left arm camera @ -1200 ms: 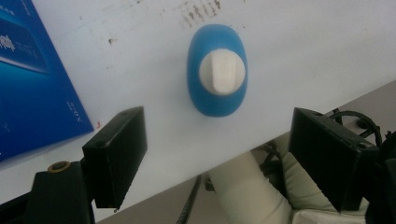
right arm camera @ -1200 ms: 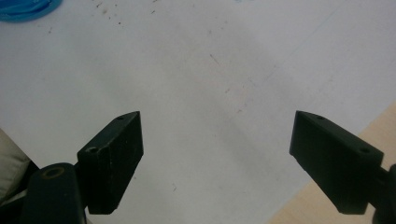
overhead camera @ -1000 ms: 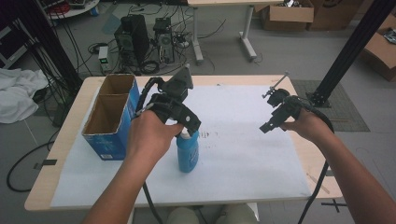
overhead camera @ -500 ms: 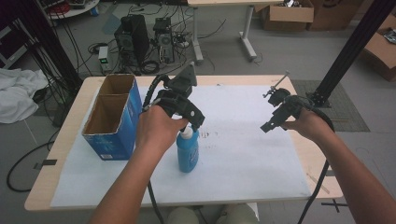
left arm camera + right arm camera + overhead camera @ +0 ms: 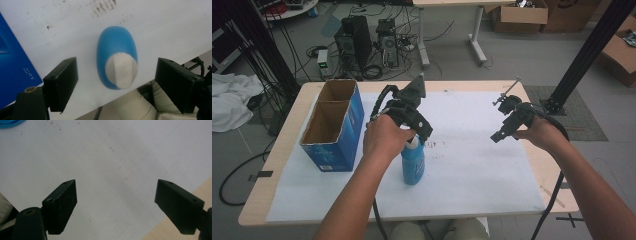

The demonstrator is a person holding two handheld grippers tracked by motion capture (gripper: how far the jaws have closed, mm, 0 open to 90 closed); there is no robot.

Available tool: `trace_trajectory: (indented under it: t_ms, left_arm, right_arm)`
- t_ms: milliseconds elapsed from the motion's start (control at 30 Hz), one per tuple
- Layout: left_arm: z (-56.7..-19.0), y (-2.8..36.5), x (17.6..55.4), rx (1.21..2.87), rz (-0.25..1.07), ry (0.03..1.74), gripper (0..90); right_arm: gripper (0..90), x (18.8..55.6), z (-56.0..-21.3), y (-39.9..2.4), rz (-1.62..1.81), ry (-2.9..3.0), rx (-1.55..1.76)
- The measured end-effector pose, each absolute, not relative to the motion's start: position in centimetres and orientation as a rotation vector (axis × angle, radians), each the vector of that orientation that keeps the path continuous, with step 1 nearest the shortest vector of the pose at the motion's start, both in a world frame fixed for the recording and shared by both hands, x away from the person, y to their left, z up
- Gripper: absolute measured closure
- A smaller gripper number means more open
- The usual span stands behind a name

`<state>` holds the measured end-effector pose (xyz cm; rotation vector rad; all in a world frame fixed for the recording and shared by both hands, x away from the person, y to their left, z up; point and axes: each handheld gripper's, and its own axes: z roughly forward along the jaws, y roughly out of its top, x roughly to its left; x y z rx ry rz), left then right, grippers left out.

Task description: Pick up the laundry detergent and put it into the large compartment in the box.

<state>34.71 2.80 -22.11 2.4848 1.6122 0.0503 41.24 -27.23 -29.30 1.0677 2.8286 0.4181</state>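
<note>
- my left tongs (image 5: 424, 134) hang right above the blue bottle (image 5: 413, 162), jaws spread wide on either side of its white cap (image 5: 121, 70), touching nothing.
- the bottle stands upright on the white paper (image 5: 472, 165), just beside the blue cardboard box (image 5: 332, 127), near the table's front half.
- my right tongs (image 5: 498, 136) hover over bare paper well apart from the bottle, jaws wide open and empty.
- the wooden table (image 5: 557, 195) edge shows past the paper.
</note>
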Motion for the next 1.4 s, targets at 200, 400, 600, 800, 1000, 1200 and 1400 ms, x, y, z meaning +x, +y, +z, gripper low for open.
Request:
trace_trajectory:
  t_ms: [200,400,600,800,1000,1200,1400]
  left_arm:
    - [-22.9,2.3,35.1,2.487,0.052,1.615,19.4]
    - [-23.8,1.8,35.5,2.512,0.043,1.619,19.4]
    - [-24.8,1.6,35.7,2.517,0.016,1.624,19.4]
    - [-25.7,1.7,35.8,2.533,0.008,1.637,19.4]
    - [-26.5,1.7,35.7,2.529,-0.008,1.645,19.4]
    - [-27.3,1.7,35.7,2.540,-0.023,1.645,19.4]
    - [-28.0,1.5,35.6,2.558,-0.027,1.647,19.4]
  right_arm:
    - [17.9,41.3,-29.6,-27.4,0.418,2.831,1.066]
    - [17.8,41.4,-29.7,-27.4,0.417,2.834,1.070]
    - [17.8,41.4,-29.8,-27.2,0.414,2.842,1.057]
    - [17.8,41.4,-30.0,-27.2,0.410,2.844,1.061]
    - [17.7,41.4,-30.2,-27.3,0.413,2.845,1.064]
    - [17.7,41.4,-30.3,-27.4,0.413,2.847,1.058]
    - [17.7,41.4,-30.3,-27.4,0.417,2.847,1.061]
